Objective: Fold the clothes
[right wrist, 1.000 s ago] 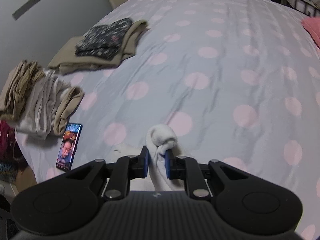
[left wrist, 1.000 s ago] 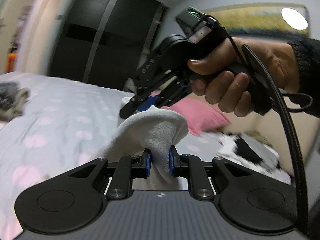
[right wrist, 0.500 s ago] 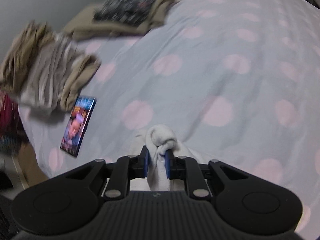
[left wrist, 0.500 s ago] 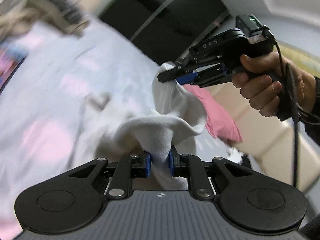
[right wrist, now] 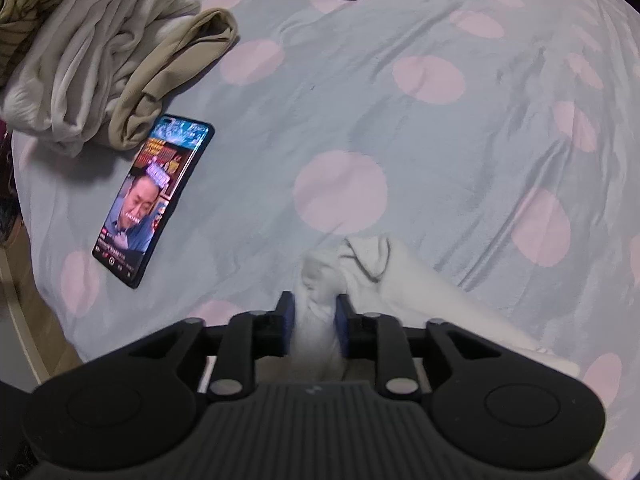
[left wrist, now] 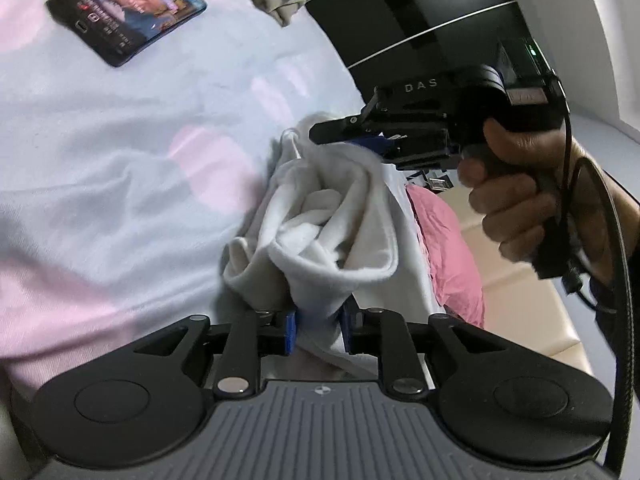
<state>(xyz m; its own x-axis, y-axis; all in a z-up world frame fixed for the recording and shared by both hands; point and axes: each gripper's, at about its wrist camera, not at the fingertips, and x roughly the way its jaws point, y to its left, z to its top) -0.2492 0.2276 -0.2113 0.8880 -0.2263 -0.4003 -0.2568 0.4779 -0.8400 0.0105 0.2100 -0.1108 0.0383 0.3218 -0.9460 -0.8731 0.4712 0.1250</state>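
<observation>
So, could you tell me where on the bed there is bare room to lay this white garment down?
The dotted bedspread is bare ahead of the right gripper, right of the phone and below the beige clothes. The left edge, by phone and piles, is crowded.

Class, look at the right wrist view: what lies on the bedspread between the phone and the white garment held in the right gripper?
Nothing: in the right wrist view only bare polka-dot bedspread separates the phone from the white garment clamped in the right gripper.
</observation>
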